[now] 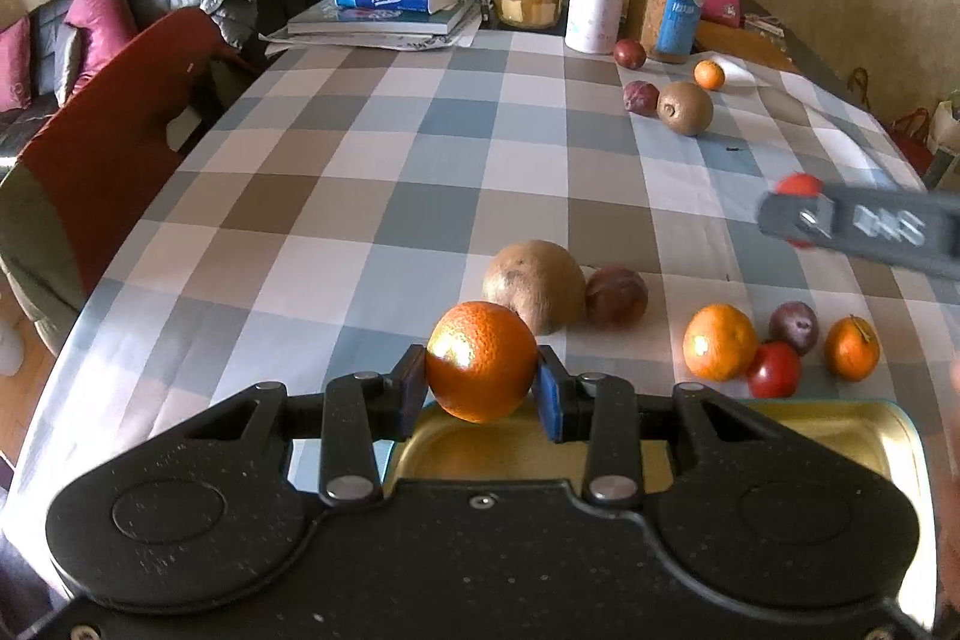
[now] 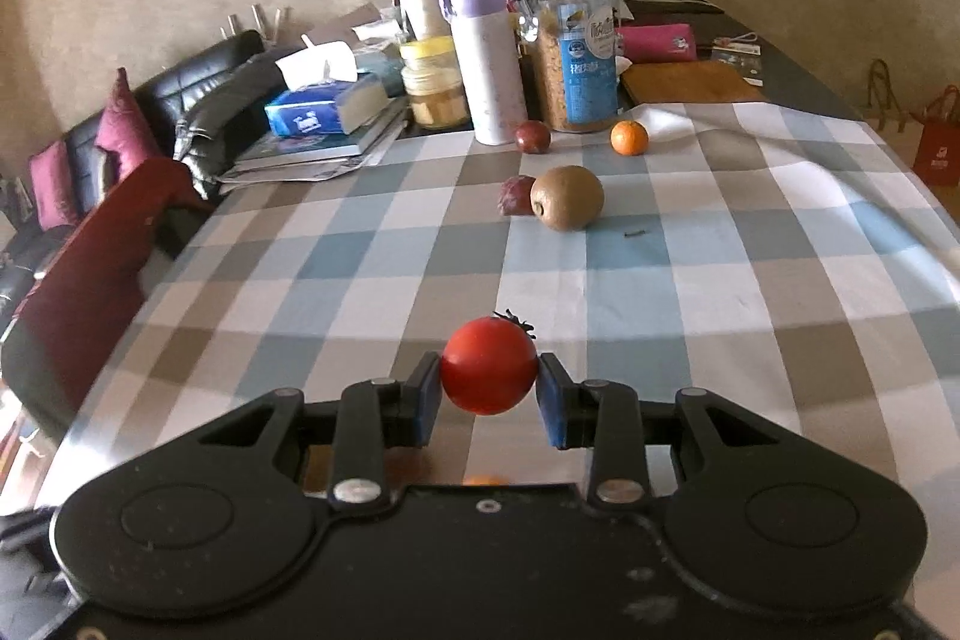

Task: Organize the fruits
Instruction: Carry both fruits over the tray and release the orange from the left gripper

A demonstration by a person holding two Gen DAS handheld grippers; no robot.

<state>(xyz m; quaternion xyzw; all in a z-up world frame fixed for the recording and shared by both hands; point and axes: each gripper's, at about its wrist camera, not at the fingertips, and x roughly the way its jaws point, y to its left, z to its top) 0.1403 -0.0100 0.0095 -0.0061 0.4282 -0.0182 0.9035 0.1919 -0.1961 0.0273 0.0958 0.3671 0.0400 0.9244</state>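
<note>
The left claw (image 1: 482,388) is gripping a round, dimpled orange with a glossy peel (image 1: 482,361) between its blue pads, holding it in the air just above the far rim of a shallow gold-coloured metal tin (image 1: 840,436) that is sitting at the near edge of the checked-cloth surface (image 1: 360,172). The right claw (image 2: 489,394) is clamping a smooth, shiny red tomato with a dark stalk (image 2: 489,365), lifted clear of the cloth around the middle of the surface.

Both fruits look bound for the tin. To do this well, the left hand should be lowering the orange until it is nearly resting on the tin floor before the pads are parting, since a round fruit dropped on bare metal will be rolling. The tomato's skin is thin and soft, so the squeeze should be staying light.

Other fruit is waiting: a matte brown kiwi (image 1: 534,285) and a dull purple plum (image 1: 616,296) touching it beside the tin's far side, with a small cluster of tangerines, a tomato and a plum toward the right edge. More are lying near the far jars.
</note>
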